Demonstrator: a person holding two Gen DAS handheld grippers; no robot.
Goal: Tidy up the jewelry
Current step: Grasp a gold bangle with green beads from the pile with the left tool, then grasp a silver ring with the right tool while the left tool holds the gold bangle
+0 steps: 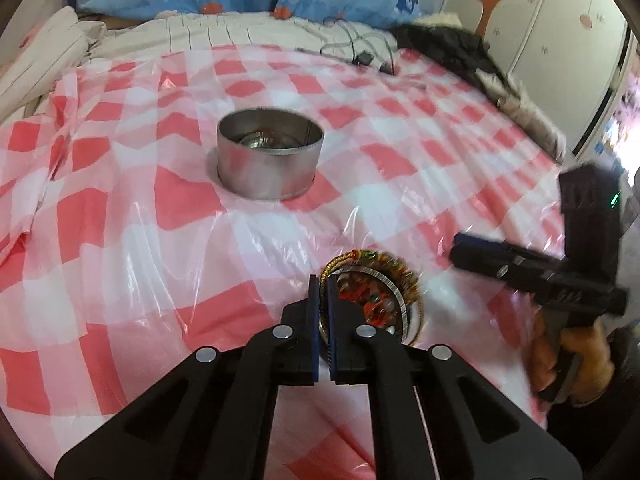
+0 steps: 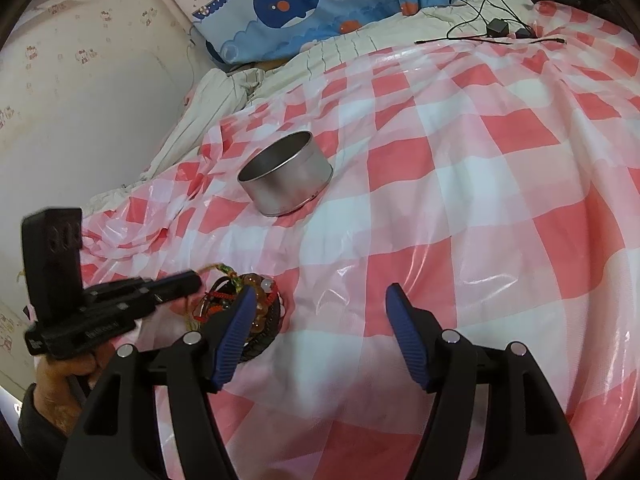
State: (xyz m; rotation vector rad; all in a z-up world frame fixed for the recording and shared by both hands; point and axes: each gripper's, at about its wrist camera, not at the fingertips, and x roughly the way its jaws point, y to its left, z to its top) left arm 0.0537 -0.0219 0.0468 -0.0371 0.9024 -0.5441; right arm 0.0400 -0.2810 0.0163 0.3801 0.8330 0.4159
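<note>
My left gripper [image 1: 323,294] is shut on the rim of a round lid [image 1: 400,300] that holds a heap of bracelets and beads [image 1: 372,300]; it tilts the lid just above the cloth. The same lid and jewelry [image 2: 256,316] show in the right wrist view, partly behind my right finger. A round silver tin [image 1: 270,154] stands open further back, also in the right wrist view [image 2: 286,180]. My right gripper [image 2: 320,322] is open and empty over the cloth, to the right of the lid. It also shows in the left wrist view [image 1: 464,250].
A red and white checked plastic cloth [image 2: 460,208] covers the bed. Blue whale pillows [image 2: 312,4] lie at the head. Black cables and a charger [image 2: 496,28] lie at the far edge. Dark clothing [image 1: 460,52] is piled at the far right.
</note>
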